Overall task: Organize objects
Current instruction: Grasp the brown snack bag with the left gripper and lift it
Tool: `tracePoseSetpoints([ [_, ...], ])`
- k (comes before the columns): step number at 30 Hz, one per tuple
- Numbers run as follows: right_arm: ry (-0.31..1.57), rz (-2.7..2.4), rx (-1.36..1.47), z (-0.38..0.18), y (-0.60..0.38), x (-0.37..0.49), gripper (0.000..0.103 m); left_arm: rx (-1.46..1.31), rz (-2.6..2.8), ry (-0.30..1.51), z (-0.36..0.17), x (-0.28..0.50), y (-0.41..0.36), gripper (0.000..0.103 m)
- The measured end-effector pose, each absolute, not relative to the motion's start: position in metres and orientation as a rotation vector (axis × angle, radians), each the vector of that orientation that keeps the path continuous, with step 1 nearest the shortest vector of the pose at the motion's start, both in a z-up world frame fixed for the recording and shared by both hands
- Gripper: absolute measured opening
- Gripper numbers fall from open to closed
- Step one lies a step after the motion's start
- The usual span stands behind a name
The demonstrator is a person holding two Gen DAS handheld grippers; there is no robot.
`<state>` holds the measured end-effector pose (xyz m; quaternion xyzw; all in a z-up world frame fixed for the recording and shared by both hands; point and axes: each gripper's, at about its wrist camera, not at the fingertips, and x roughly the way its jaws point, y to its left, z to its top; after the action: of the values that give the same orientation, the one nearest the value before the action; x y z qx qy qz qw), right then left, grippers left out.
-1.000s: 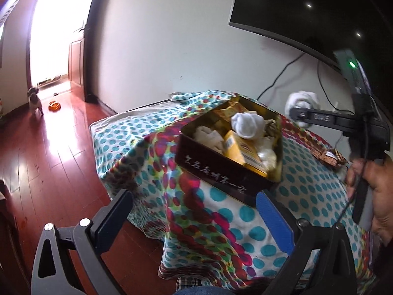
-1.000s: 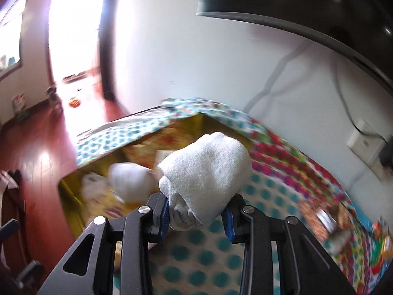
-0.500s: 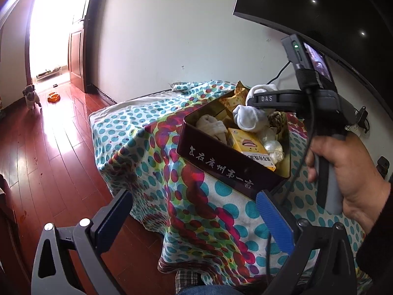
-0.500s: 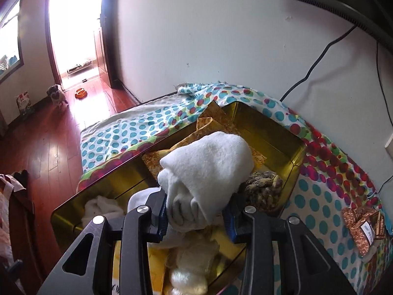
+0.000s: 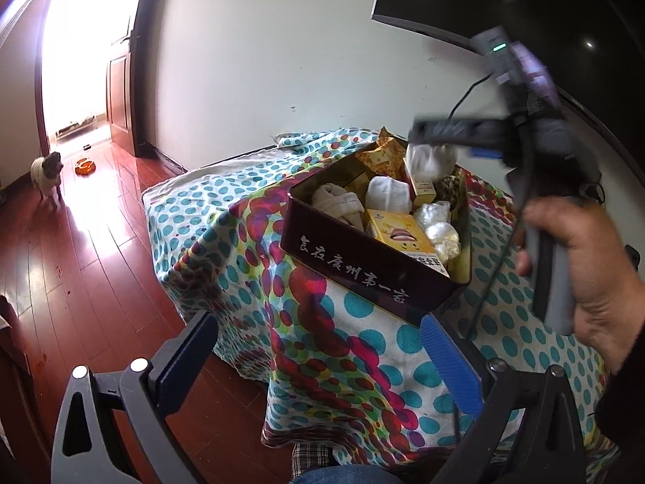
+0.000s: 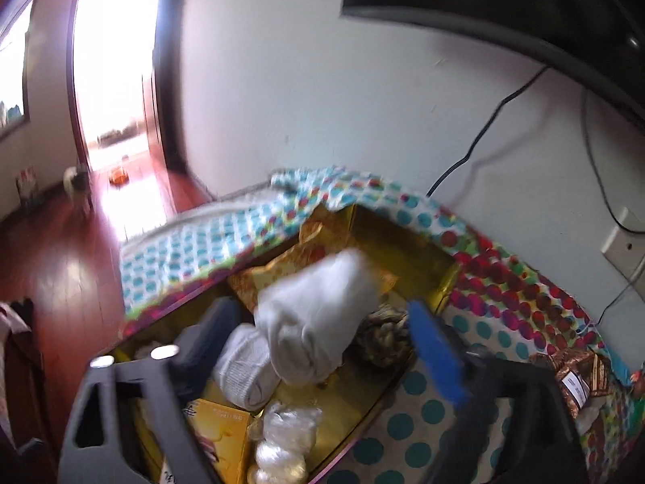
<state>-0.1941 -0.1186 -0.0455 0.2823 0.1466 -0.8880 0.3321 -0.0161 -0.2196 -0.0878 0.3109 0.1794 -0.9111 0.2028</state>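
Note:
A dark red tin box (image 5: 363, 266) with a gold inside (image 6: 403, 258) stands on the dotted tablecloth. It holds rolled white cloths, a yellow carton (image 5: 399, 234), snack packets and clear bags. My right gripper (image 6: 322, 322) is open over the box, and the rolled white towel (image 6: 318, 314) lies loose between its spread fingers, dropping into the box; it also shows in the left wrist view (image 5: 429, 157) just under the right gripper (image 5: 455, 133). My left gripper (image 5: 318, 363) is open and empty, low in front of the table.
The table (image 5: 225, 218) with the dotted cloth stands against a white wall under a dark screen (image 5: 524, 0). Wrapped snacks (image 6: 576, 379) lie on the cloth right of the box. A small dog (image 5: 46, 173) and an orange bowl (image 5: 84, 166) are on the wood floor by the doorway.
My right gripper moved over the box, then opened and let go of the white towel, which now drops into the box. My left gripper stayed open and nearly still.

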Motion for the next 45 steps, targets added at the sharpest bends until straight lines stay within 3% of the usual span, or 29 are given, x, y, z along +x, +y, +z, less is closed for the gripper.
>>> tracePoseSetpoints([
  [3,0.273,-2.261,0.769,-0.039,-0.101,-0.200,0.097,0.871,-2.544,0.480,-0.088,-0.018,-0.214,0.103],
  [10,0.342,-2.415,0.738,-0.031,-0.055,-0.202,0.097,0.850,-2.604,0.367,-0.081,-0.017,-0.193,0.103],
  [17,0.359,-2.661,0.932,-0.083,0.081,-0.236,0.097,0.848,-2.695,0.286,-0.082,-0.020,-0.167,0.103],
  [23,0.172,-2.833,1.104,-0.110,0.190,-0.270,0.097,0.872,-2.820,0.166,-0.085,-0.039,-0.120,0.103],
  [29,0.074,-2.883,1.277,-0.128,0.223,-0.296,0.098,0.879,-2.963,0.081,-0.066,-0.102,-0.066,0.103],
  [35,-0.052,-2.879,1.274,-0.126,0.238,-0.296,0.100,0.924,-3.035,0.000,-0.047,-0.201,-0.018,0.103],
  [45,-0.198,-2.842,1.319,-0.134,0.253,-0.300,0.100,1.135,-2.946,-0.281,-0.081,-0.340,0.033,0.103],
])
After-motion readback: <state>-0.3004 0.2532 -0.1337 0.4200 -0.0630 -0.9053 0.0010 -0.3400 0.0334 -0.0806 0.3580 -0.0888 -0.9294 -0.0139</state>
